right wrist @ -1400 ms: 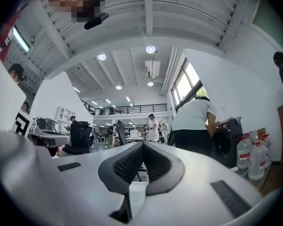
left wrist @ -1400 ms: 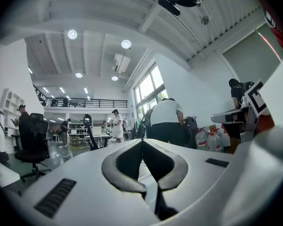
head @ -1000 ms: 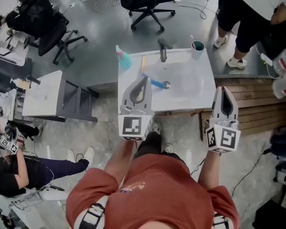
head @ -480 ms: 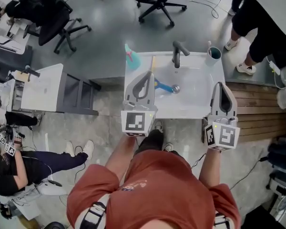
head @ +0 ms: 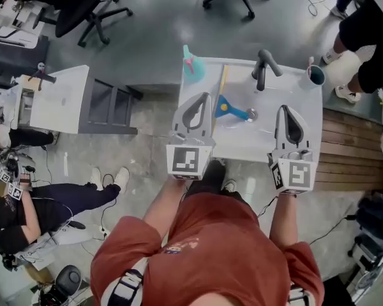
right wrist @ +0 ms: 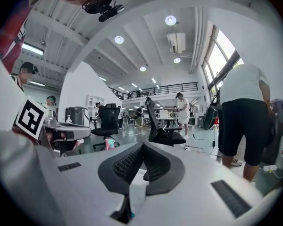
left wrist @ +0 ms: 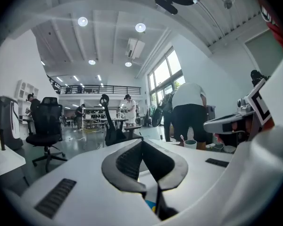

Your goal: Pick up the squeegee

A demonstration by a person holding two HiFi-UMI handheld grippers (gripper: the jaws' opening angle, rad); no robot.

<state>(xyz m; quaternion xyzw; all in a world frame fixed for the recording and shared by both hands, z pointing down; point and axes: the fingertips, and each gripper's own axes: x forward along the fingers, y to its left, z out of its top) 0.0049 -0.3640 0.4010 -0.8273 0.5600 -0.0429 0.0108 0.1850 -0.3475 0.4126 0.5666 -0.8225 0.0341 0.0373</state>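
Note:
The squeegee (head: 227,108) lies in the white sink (head: 300,132). Its blue body is near the drain and its pale yellow bar points to the back rim. My left gripper (head: 202,99) is shut and empty; its tip hangs over the sink's left part, just left of the squeegee. My right gripper (head: 286,111) is shut too, with nothing in it, over the sink's right part. In the left gripper view the left gripper (left wrist: 142,142) shows closed pads. In the right gripper view the right gripper (right wrist: 142,147) has its pads closed as well.
A dark faucet (head: 263,67) stands at the sink's back, a cup (head: 316,74) at its back right corner, a teal spray bottle (head: 192,62) at its back left. A white cabinet (head: 59,101) is to the left, wooden slats (head: 354,152) and a standing person (head: 370,24) to the right.
Both grippers have moved forward and now reach over the sink's front edge. The sink and the squeegee sit closer in the head view. Both stay shut.

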